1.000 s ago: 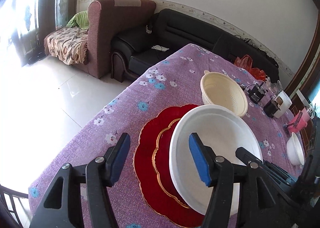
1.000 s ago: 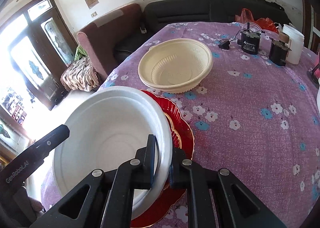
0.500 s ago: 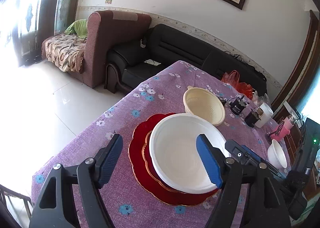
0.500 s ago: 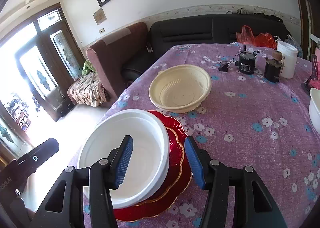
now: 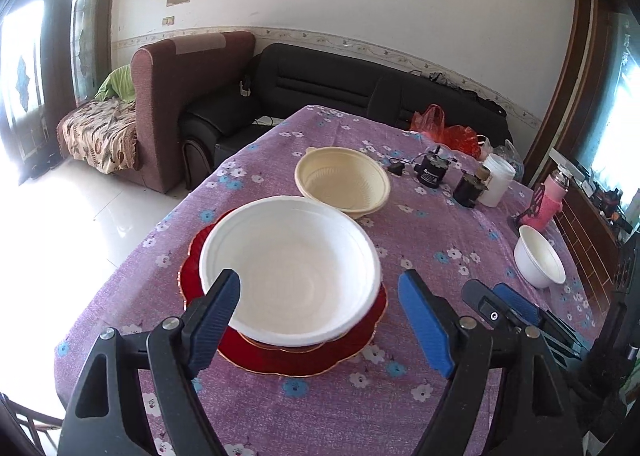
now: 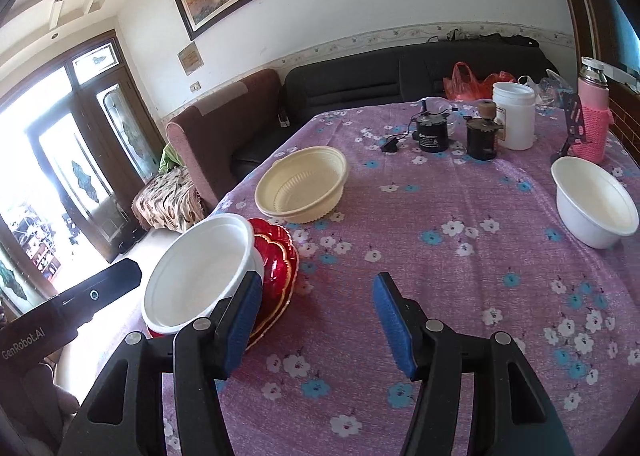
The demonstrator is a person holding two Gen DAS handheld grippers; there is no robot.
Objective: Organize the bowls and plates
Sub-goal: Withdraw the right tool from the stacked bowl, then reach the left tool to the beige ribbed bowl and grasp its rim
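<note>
A large white bowl [image 5: 290, 268] rests on a stack of red gold-rimmed plates [image 5: 296, 358] near the table's front left; both also show in the right wrist view, the bowl [image 6: 200, 276] and the plates [image 6: 278, 256]. A cream bowl [image 5: 342, 184] sits behind them, also in the right wrist view [image 6: 302, 190]. A small white bowl [image 5: 538, 256] stands at the right, also in the right wrist view [image 6: 594, 208]. My left gripper [image 5: 320, 324] is open and empty, just in front of the large bowl. My right gripper [image 6: 316, 320] is open and empty, right of the plates.
The table has a purple flowered cloth [image 6: 460, 256]. At its far end stand two dark small motors [image 6: 434, 132], a white jar [image 6: 514, 116], a pink bottle [image 6: 594, 116] and red bags [image 5: 440, 128]. A brown armchair [image 5: 176, 96] and black sofa [image 5: 340, 84] lie beyond.
My right gripper let go of the large white bowl's rim, opened, and pulled back to the right. My left gripper drew back and up. The bowl now rests on the red plates.
</note>
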